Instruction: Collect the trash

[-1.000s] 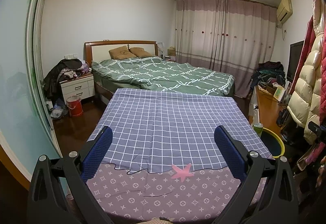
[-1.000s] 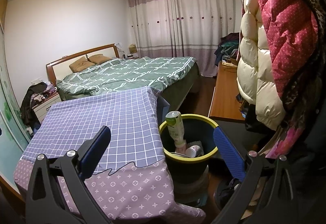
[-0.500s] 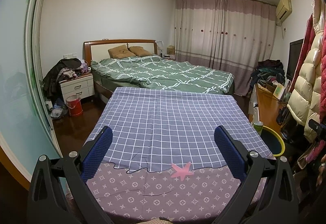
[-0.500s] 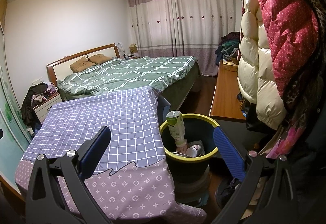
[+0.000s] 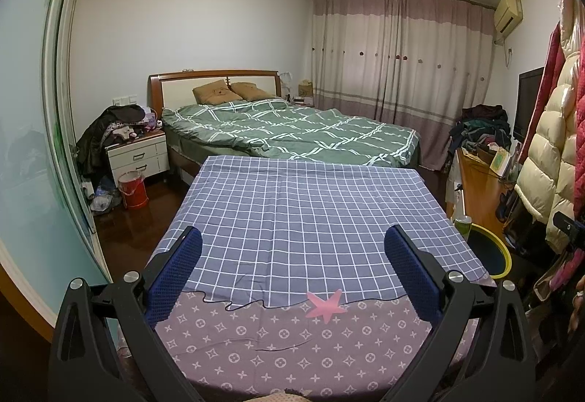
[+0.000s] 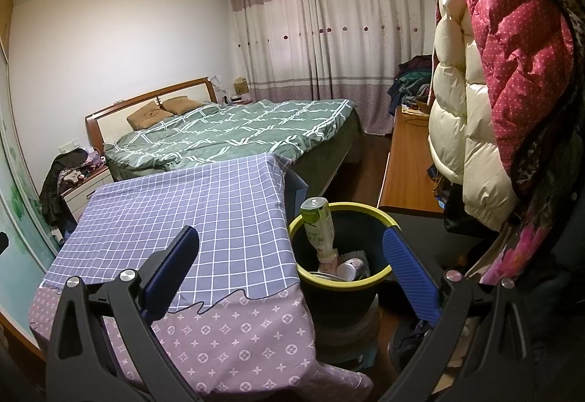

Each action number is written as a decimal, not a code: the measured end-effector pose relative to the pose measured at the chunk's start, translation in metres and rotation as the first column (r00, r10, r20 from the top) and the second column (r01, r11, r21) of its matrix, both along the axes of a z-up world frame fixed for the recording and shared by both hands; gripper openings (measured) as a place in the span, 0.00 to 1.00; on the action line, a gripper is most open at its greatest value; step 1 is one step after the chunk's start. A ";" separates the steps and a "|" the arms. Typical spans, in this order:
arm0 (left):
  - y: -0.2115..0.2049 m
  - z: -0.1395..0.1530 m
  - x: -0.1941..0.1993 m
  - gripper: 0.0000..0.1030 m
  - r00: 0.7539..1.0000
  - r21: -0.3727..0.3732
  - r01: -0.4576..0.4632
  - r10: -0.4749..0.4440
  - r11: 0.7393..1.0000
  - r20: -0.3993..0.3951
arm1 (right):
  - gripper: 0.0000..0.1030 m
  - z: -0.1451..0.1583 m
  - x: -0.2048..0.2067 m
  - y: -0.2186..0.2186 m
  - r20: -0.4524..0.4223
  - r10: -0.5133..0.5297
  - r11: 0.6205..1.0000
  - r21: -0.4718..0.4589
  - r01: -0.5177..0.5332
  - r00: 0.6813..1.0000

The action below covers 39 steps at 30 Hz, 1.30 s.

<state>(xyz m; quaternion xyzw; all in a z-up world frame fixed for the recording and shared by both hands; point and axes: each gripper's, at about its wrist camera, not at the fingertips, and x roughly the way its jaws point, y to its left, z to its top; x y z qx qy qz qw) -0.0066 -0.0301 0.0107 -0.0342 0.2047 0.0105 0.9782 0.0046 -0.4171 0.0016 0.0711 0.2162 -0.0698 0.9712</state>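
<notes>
Little seems left to collect, so the main risk is judged to lie at the bin (image 6: pixel 342 283), which stands on the floor just off the right edge of the tabletop (image 5: pixel 303 215). A green-labelled bottle (image 6: pixel 319 232) is seen standing neck-down inside it, leaning on the rim nearest the tabletop and rising above it; a careless sweep of the right gripper (image 6: pixel 292 266) could knock the bottle out or tip the bin. A small can (image 6: pixel 349 269) and some crumpled scraps are lodged at the bottom.

No trash can be made out on the checked cloth, only a printed pink star (image 5: pixel 325 305) near the front edge.

The right gripper is spread wide and nothing is held or touched by it. The left gripper (image 5: pixel 292 270) is likewise spread wide above the front edge, with nothing between its fingers.
</notes>
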 end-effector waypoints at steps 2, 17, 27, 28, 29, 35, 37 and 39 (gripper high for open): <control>0.000 0.000 0.000 0.95 1.000 -0.001 0.001 -0.001 1.000 -0.001 | 0.93 -0.001 0.000 0.001 -0.001 0.001 1.000 0.001 -0.001 1.000; -0.002 -0.004 0.001 0.95 1.000 0.009 0.003 -0.003 1.000 -0.008 | 0.93 -0.002 0.001 0.002 -0.005 0.006 1.000 0.003 -0.006 1.000; -0.003 -0.004 0.001 0.95 1.000 0.009 0.003 -0.003 1.000 -0.008 | 0.93 -0.002 0.002 0.002 -0.007 0.009 1.000 0.003 -0.009 1.000; -0.003 -0.004 0.001 0.95 1.000 0.008 0.004 -0.004 1.000 -0.009 | 0.93 -0.003 0.002 0.001 -0.008 0.011 1.000 0.004 -0.010 1.000; -0.003 -0.004 0.002 0.95 1.000 0.007 0.006 -0.006 1.000 -0.009 | 0.93 -0.003 0.002 0.002 -0.009 0.011 1.000 0.005 -0.011 1.000; -0.004 -0.008 0.004 0.95 1.000 0.002 0.012 -0.012 1.000 -0.018 | 0.93 -0.003 0.003 0.002 -0.010 0.013 1.000 0.005 -0.013 1.000; -0.003 -0.009 0.005 0.95 1.000 0.001 0.014 -0.014 1.000 -0.022 | 0.93 -0.004 0.003 0.003 -0.011 0.013 1.000 0.007 -0.013 1.000; -0.003 -0.010 0.007 0.95 1.000 -0.001 0.016 -0.016 1.000 -0.024 | 0.93 -0.003 0.003 0.002 -0.010 0.012 1.000 0.006 -0.012 1.000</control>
